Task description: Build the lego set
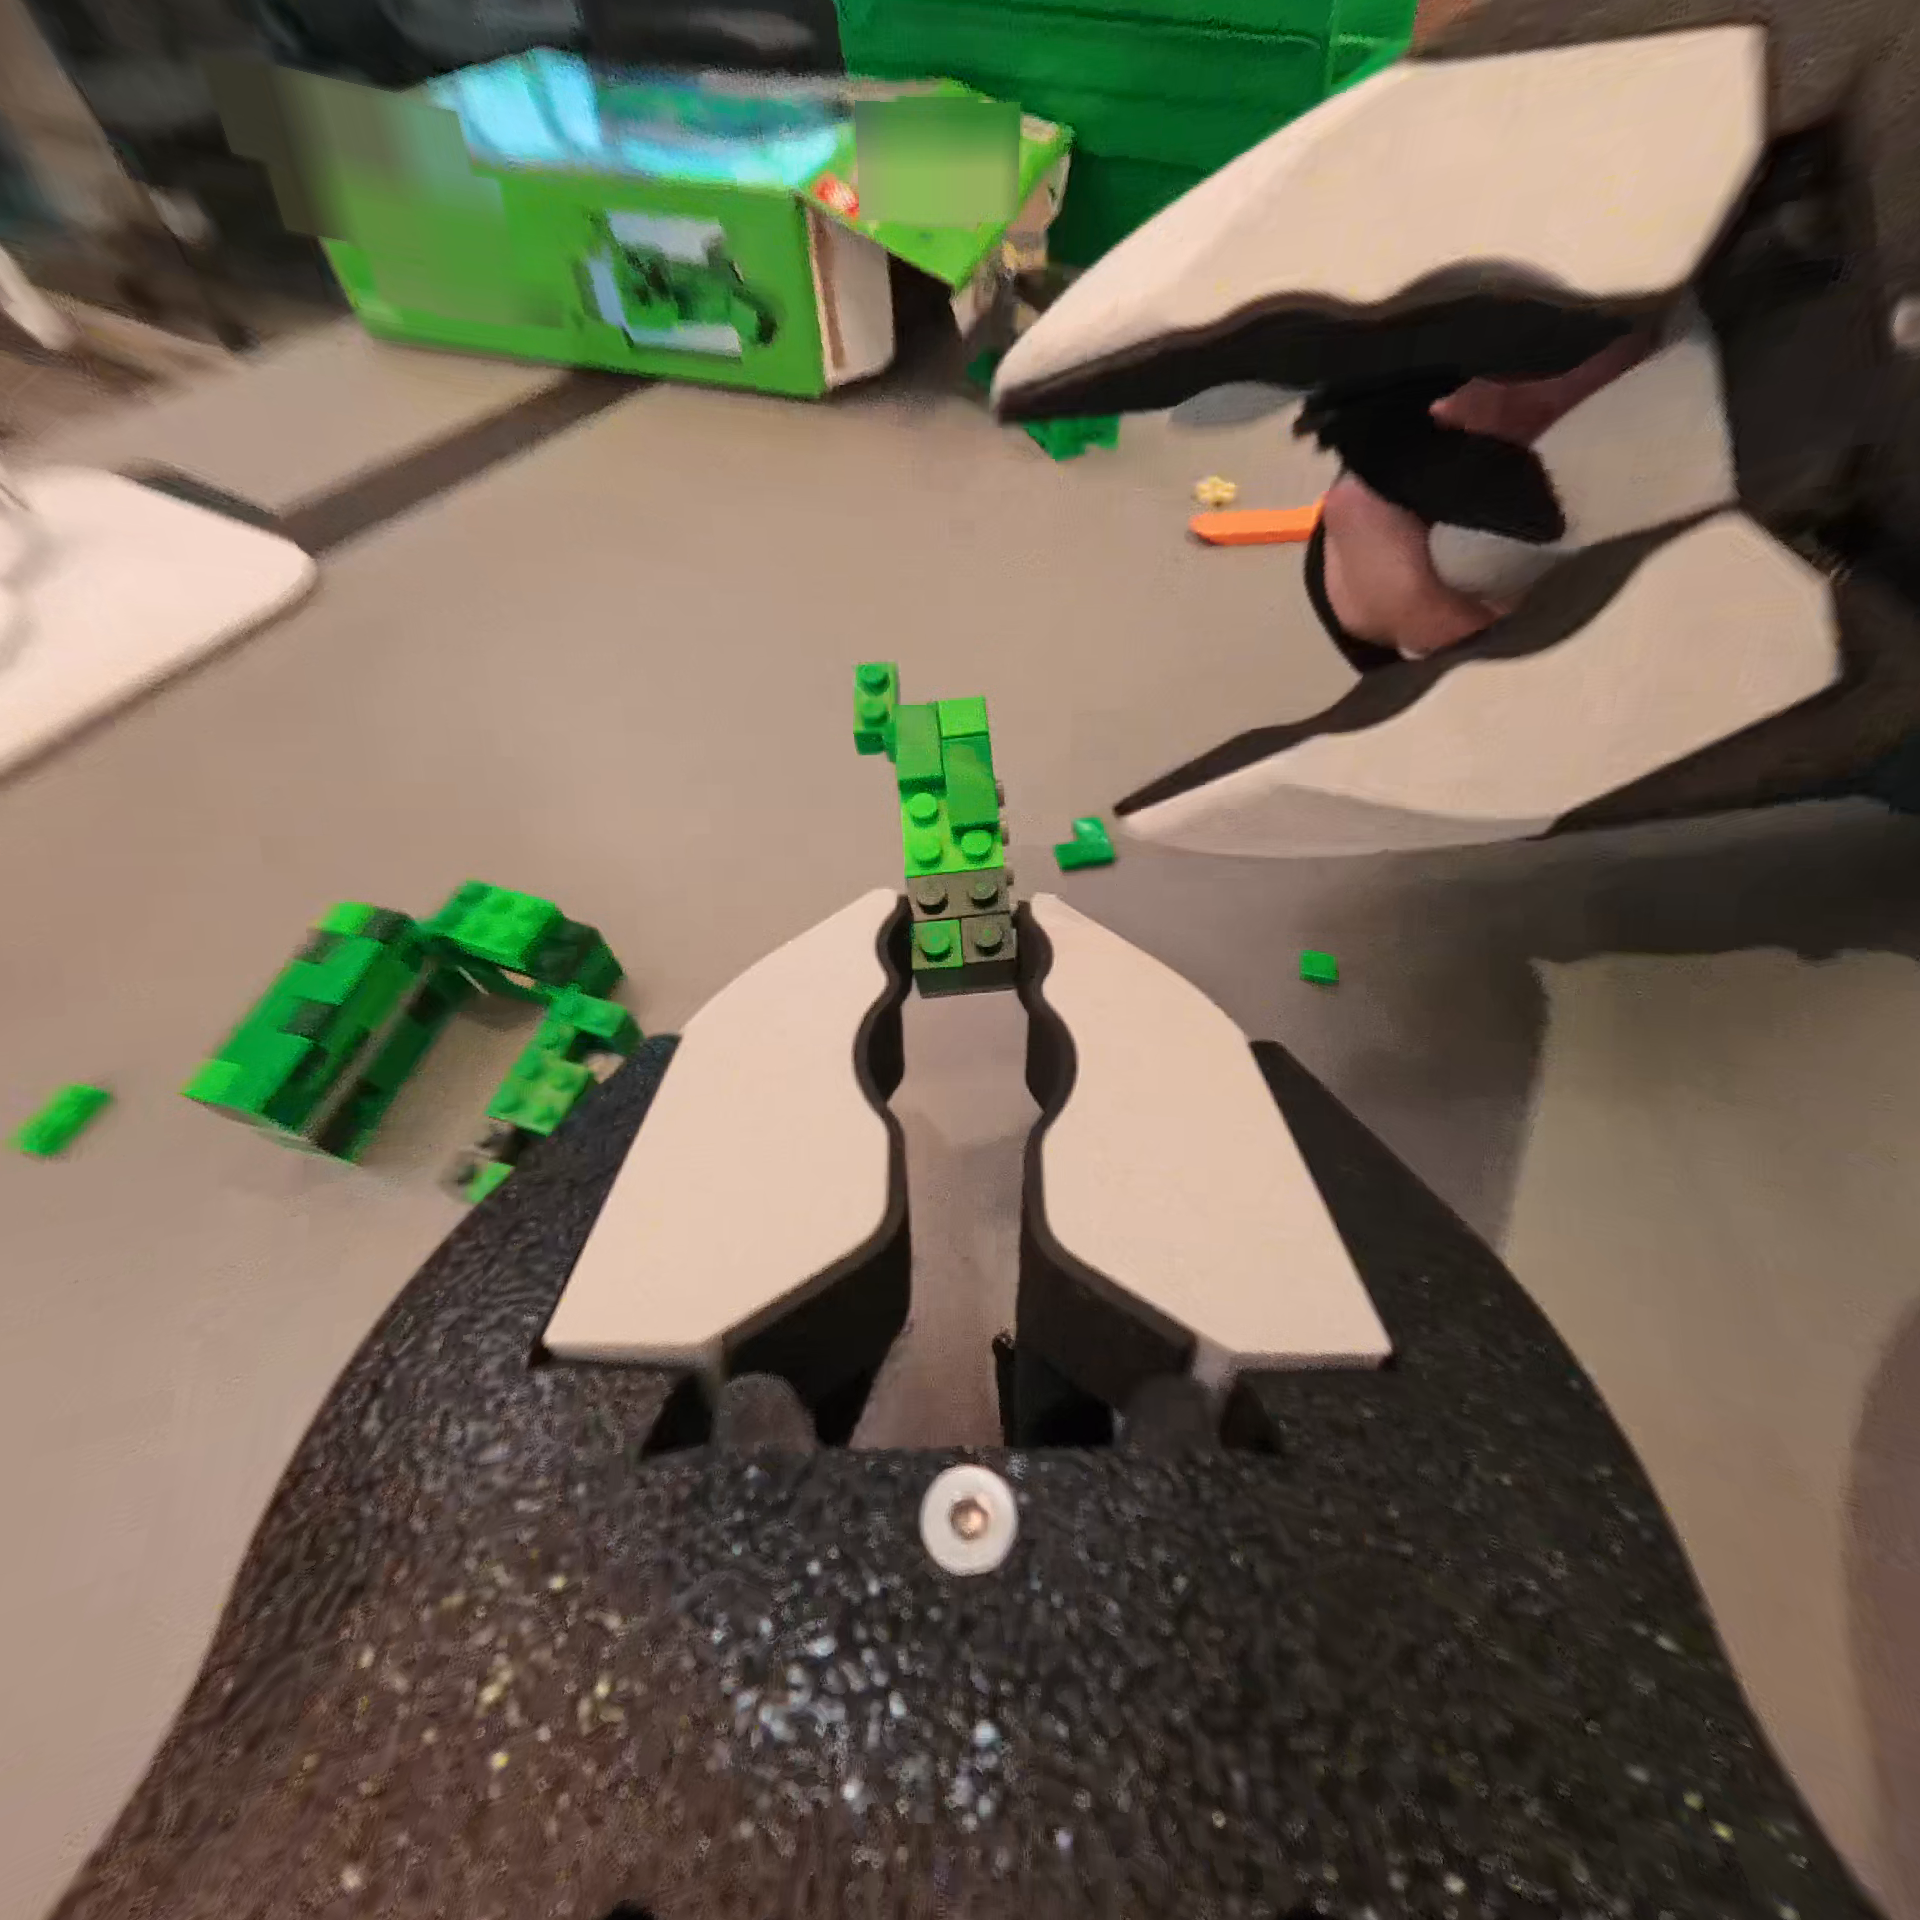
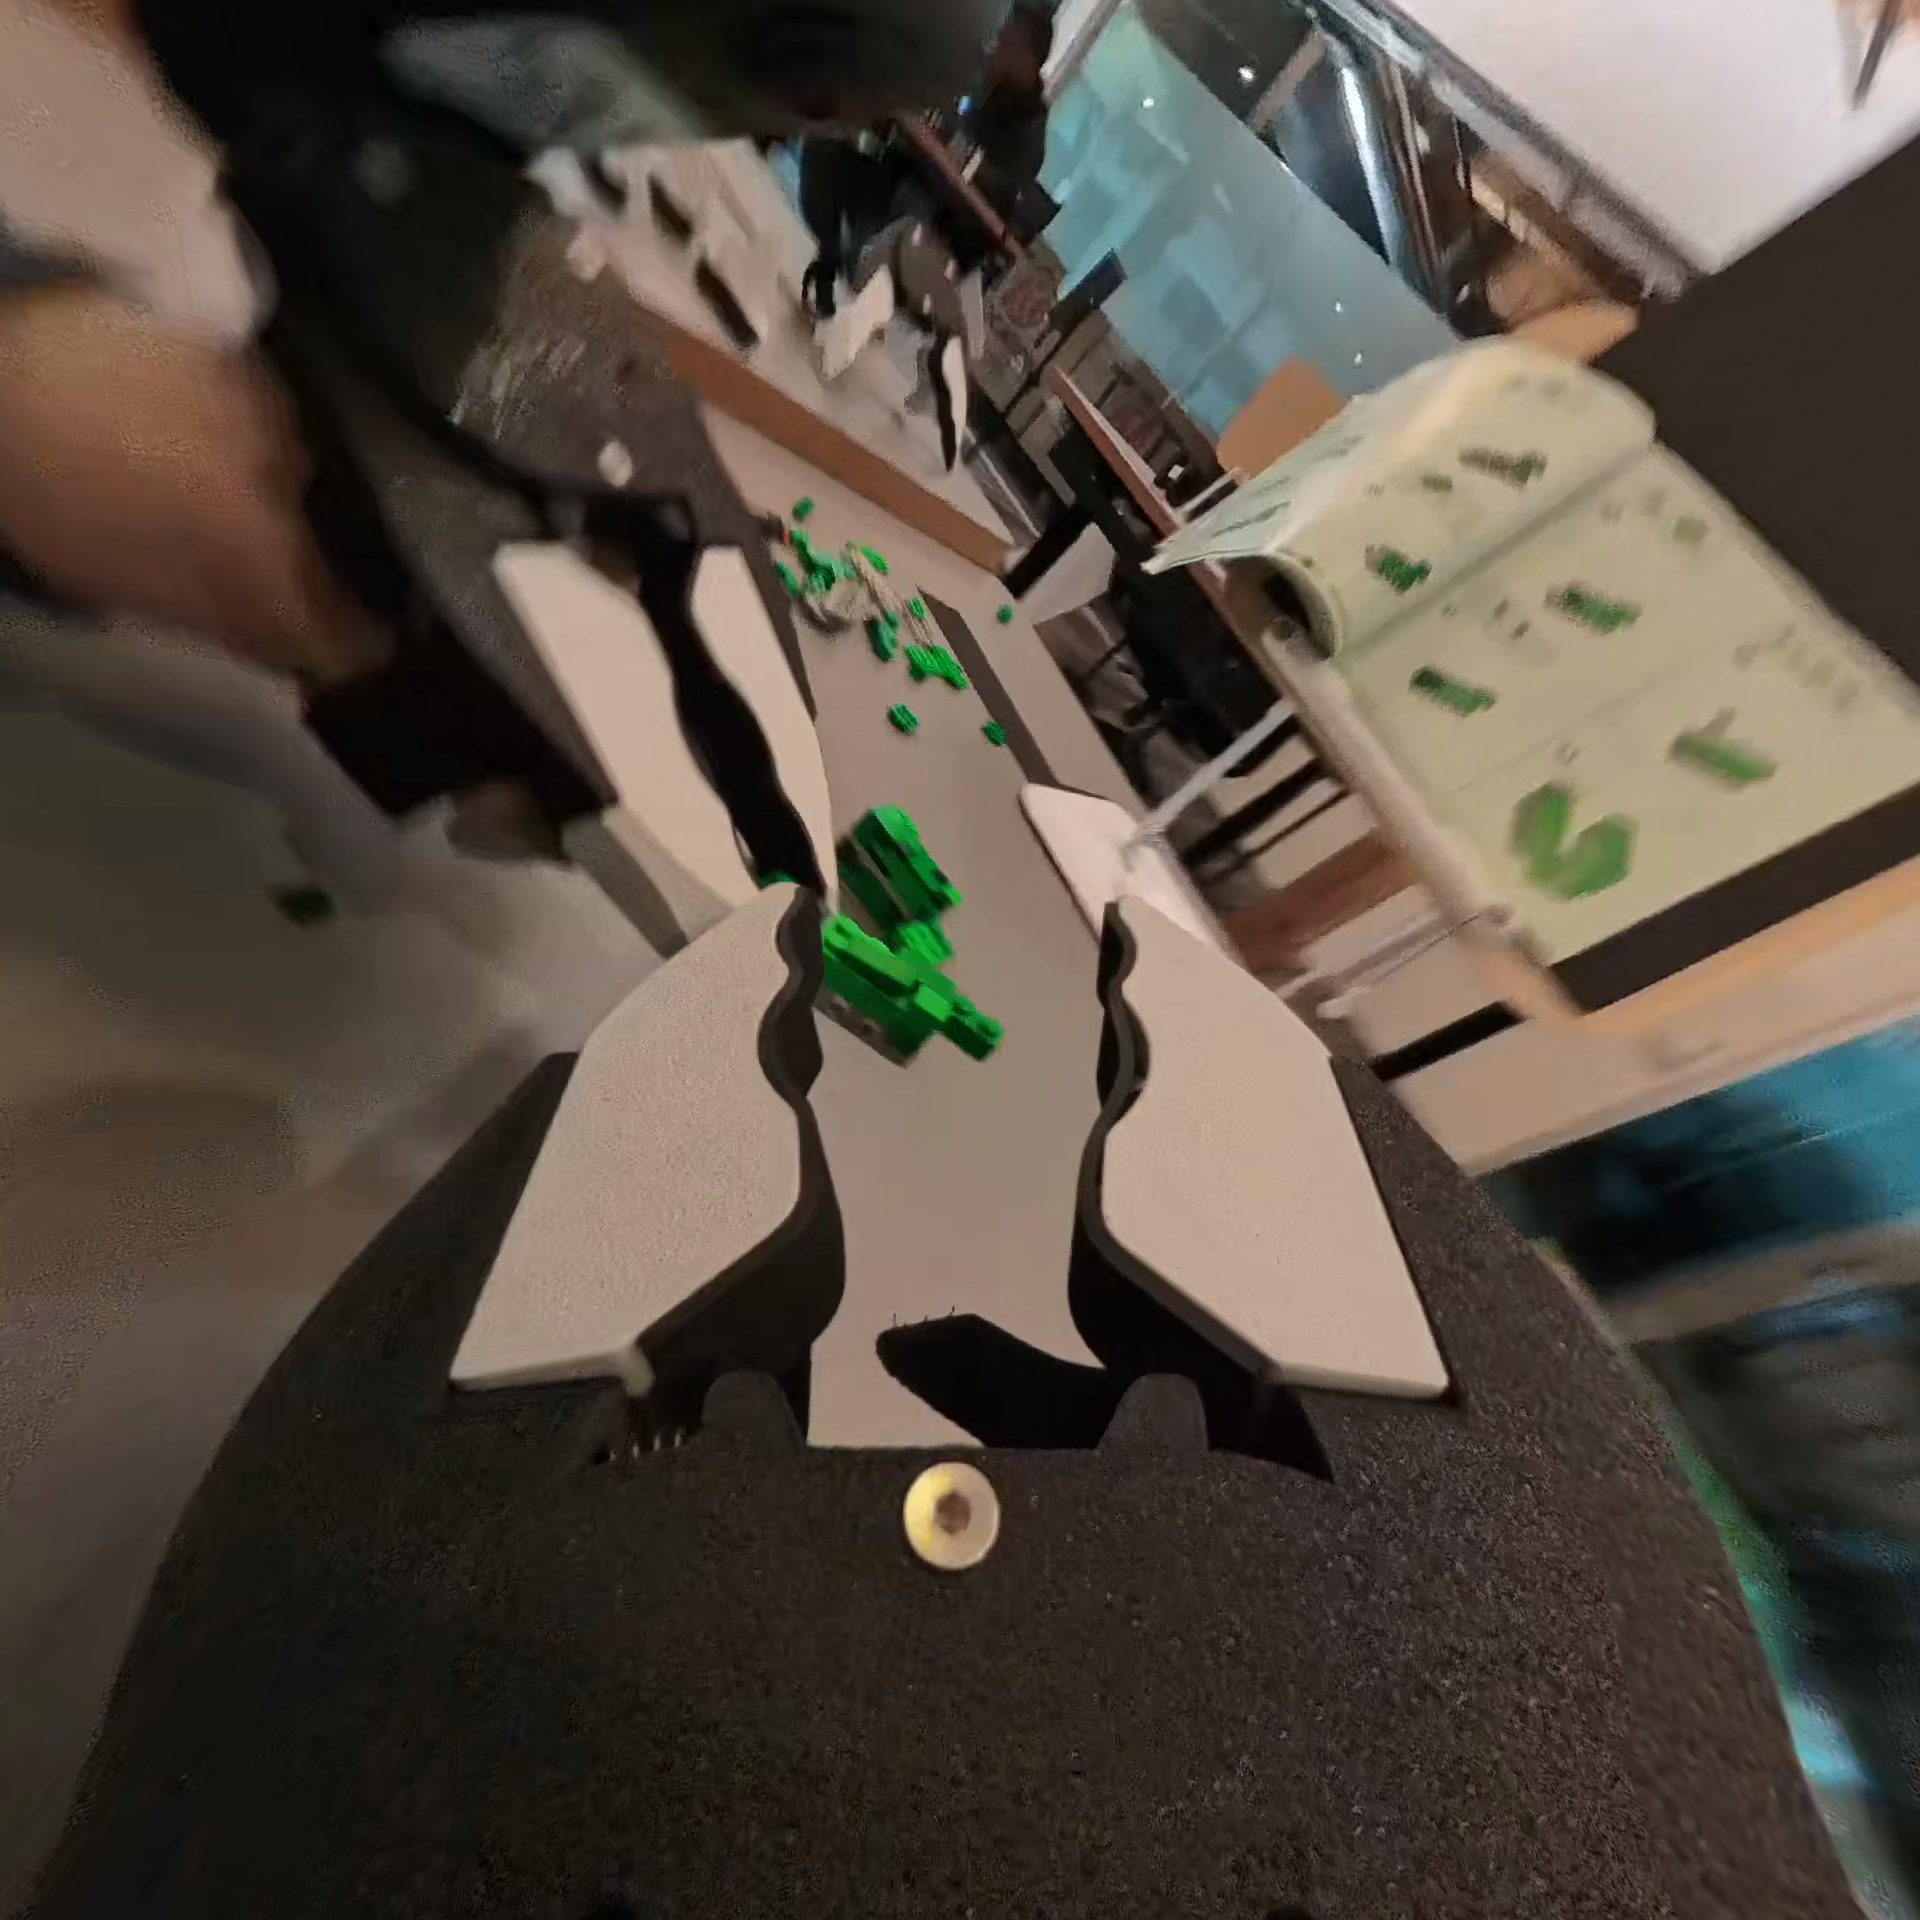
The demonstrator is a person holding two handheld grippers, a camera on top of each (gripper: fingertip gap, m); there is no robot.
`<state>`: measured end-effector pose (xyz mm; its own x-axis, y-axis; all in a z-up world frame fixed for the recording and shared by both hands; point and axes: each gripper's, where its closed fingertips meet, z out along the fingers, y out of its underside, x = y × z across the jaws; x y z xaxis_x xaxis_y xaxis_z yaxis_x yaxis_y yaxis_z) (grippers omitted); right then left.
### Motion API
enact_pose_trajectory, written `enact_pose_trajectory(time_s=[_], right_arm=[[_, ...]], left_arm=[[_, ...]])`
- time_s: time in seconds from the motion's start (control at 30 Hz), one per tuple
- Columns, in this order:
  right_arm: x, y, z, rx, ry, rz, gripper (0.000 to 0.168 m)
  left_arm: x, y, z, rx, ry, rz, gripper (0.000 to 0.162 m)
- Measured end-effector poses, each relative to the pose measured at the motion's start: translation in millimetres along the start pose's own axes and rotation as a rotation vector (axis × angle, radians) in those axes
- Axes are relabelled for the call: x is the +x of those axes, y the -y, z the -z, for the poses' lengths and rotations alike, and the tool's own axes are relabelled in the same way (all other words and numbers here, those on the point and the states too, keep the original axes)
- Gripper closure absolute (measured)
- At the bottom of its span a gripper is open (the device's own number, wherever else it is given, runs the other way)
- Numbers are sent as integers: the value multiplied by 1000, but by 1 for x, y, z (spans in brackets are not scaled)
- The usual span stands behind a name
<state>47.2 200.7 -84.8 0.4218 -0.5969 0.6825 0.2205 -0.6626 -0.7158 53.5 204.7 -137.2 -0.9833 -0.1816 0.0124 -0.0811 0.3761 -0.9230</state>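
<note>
My left gripper (image 1: 961, 920) is shut on the grey-and-green base of a narrow green lego assembly (image 1: 940, 779), which sticks forward above the grey table (image 1: 623, 675). My right gripper (image 1: 1060, 613) comes in from the upper right, open and empty, its jaws spread just right of the assembly. In the right wrist view my right gripper (image 2: 956, 914) is open, with the held assembly (image 2: 904, 997) between its fingertips near the left one. The left gripper's fingers (image 2: 764, 707) reach in from the left. A larger green lego build (image 1: 395, 1018) lies on the table at left.
A green lego box (image 1: 582, 281) lies open at the back. An orange piece (image 1: 1257, 525) and loose green bricks (image 1: 1086, 844) lie nearby, with more green bricks (image 2: 914, 655) farther along the table. An instruction booklet (image 2: 1558, 644) stands at the right. A white object (image 1: 125, 603) is at the left edge.
</note>
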Motion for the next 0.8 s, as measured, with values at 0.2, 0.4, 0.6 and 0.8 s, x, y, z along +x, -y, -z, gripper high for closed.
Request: enact_pose_trajectory(time_s=[0.2,0.4,0.6,0.8], right_arm=[[-30,-34,-2,-155,65,739,131],[-38,-45,-5,-202,117,833,150],[-37,-44,-4,-237,112,764,150],[-36,-45,-2,-260,144,665,150]], left_arm=[[17,-14,-4,-93,-201,192,144],[24,-18,-4,-128,-262,231,144],[25,-14,-3,-105,-278,253,144],[25,-11,-3,-70,-276,199,140]])
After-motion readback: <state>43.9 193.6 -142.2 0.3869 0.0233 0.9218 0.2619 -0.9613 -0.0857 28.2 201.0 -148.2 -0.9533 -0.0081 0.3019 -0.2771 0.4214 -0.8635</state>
